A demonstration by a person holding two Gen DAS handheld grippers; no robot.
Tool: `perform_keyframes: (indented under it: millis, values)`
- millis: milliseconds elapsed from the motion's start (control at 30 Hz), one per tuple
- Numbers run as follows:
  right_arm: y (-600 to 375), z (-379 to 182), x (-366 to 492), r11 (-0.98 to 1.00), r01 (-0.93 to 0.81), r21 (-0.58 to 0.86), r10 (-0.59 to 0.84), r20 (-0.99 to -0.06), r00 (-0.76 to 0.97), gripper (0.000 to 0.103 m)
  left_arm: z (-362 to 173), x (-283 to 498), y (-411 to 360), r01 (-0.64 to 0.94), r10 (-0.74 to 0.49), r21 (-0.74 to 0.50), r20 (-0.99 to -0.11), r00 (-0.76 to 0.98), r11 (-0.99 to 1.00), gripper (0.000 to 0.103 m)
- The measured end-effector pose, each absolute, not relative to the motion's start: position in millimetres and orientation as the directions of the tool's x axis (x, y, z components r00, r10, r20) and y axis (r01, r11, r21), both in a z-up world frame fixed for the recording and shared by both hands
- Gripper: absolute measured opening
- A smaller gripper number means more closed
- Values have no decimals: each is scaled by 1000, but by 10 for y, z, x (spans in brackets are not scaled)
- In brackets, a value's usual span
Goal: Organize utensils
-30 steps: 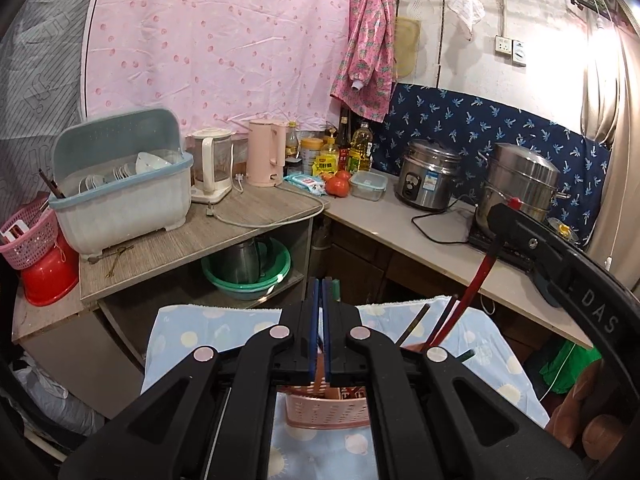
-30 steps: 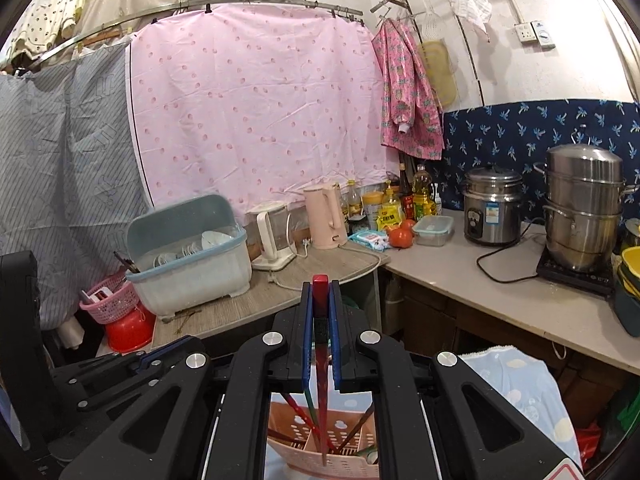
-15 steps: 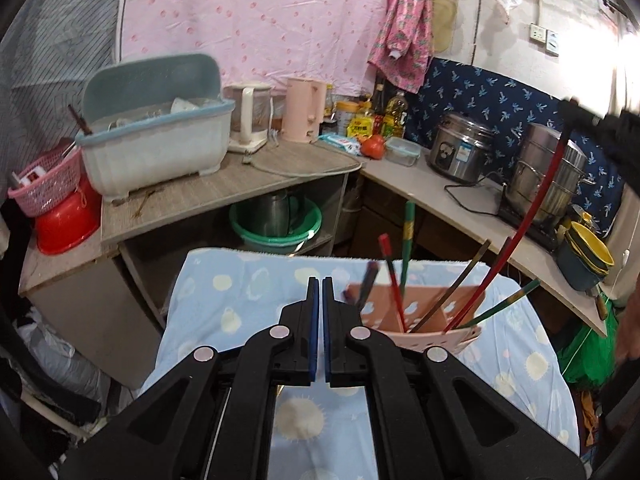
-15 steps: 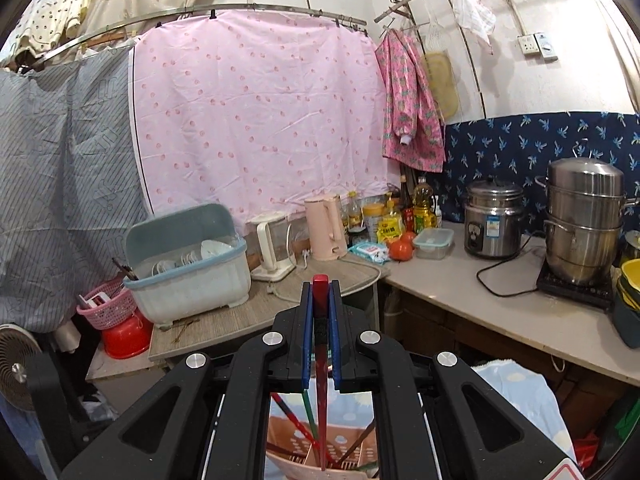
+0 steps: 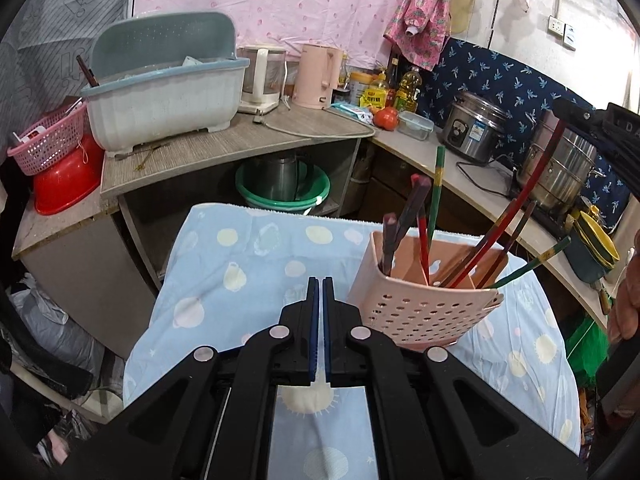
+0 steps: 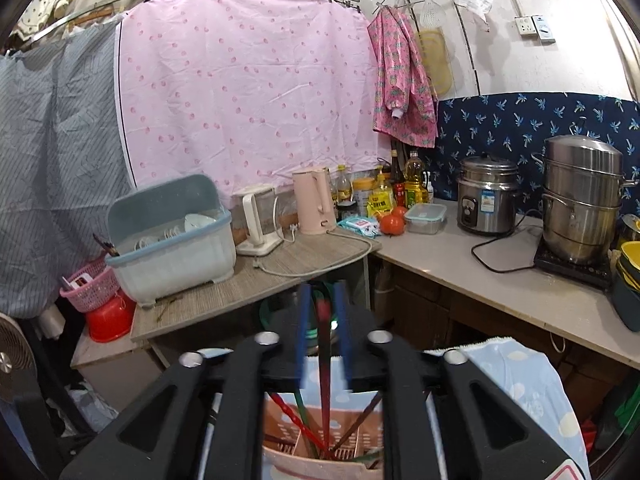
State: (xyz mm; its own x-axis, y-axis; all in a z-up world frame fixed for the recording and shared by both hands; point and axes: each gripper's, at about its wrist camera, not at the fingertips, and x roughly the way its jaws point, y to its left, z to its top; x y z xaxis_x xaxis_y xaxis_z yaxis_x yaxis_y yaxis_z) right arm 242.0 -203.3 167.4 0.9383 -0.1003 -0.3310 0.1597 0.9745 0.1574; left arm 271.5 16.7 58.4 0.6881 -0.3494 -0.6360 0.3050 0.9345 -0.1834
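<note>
Right tool [image 6: 320, 300] just spread its fingers: the red chopstick [image 6: 325, 376] it was clamping half a second ago now stands loose between them, tip down in the pink holder [image 5: 424, 300], so that one counts as placed. Left tool [image 5: 321, 292] has pulled back left of the holder, clenched on nothing. Holder sits on the blue dotted cloth [image 5: 240, 280] over the near surface; cluttered kitchen beyond, with a dish rack [image 5: 168, 92], kettle [image 5: 320, 76] and rice cooker [image 5: 476, 128].

A pink dotted fabric curtain [image 6: 248, 92] hangs on a curved metal rail beside a grey striped sheet [image 6: 56, 152]. Navy leaf-print cloth [image 6: 532, 128] backs the pale L-shaped tabletop [image 6: 472, 276]. A white wall socket [image 6: 526, 26] sits on the white plastered wall [image 6: 560, 64].
</note>
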Motion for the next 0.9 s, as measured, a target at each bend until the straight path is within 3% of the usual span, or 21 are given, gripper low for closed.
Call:
perform_keyframes:
  millis: [33, 67, 233, 300, 467, 700, 900]
  values:
    - [-2010, 1630, 2383, 975, 164, 152, -107, -328, 939, 41, 552, 2717, 169, 303, -348, -185, -641, 684, 935, 2]
    - [-1998, 1600, 2343, 975, 166, 150, -110, -326, 939, 43, 517, 2717, 173, 300, -347, -188, -647, 679, 935, 2]
    - [-1930, 1410, 2137, 974, 143, 177, -72, -358, 931, 43, 371, 2678, 208, 284, -337, -192, -670, 662, 939, 5]
    - [-1894, 1305, 2030, 973, 138, 184, -61, -371, 926, 43, 284, 2652, 230, 274, -328, -191, -684, 651, 943, 19]
    - [-1785, 927, 1744, 971, 137, 195, -40, -430, 902, 43, -54, 2560, 334, 229, -302, -203, -735, 608, 952, 32]
    - [-1697, 454, 1523, 965, 135, 226, 3, -524, 852, 43, -503, 2589, 432, 155, -279, -233, -795, 538, 960, 37]
    - [-1654, 335, 1492, 965, 129, 228, 17, -548, 836, 43, -773, 2734, 468, 103, -299, -286, -823, 484, 953, 40]
